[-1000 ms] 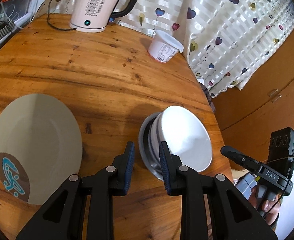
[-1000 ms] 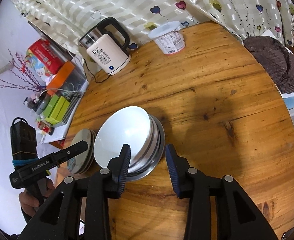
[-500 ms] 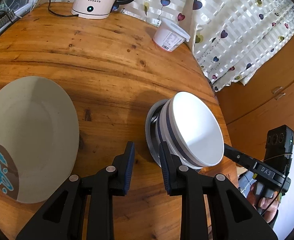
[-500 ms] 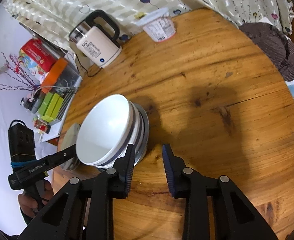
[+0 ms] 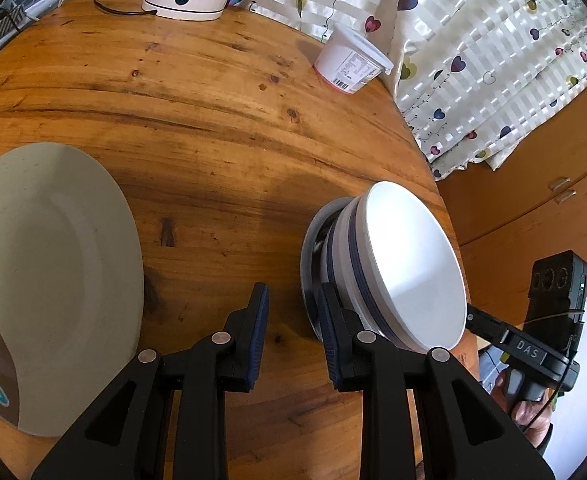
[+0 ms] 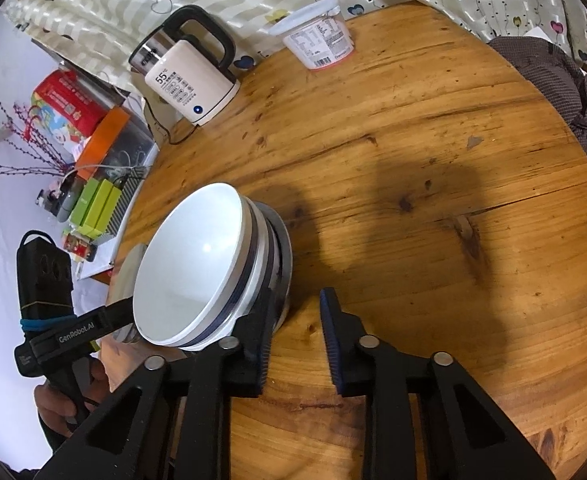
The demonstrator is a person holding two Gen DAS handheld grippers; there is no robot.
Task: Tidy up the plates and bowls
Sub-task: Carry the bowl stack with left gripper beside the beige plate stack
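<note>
While its jaws are closing with nothing between them, the right gripper (image 6: 293, 334) is hanging beside the stacked bowls (image 6: 197, 272) near the table (image 6: 413, 160) edge; the left gripper (image 5: 291, 334) is gaping emptily between bowls and plate (image 5: 53, 272).

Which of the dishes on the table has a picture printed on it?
The large grey plate lying alone, left of the left hand-held gripper: it carries a brown patch with blue markings. The stacked white bowls are plain inside.
</note>
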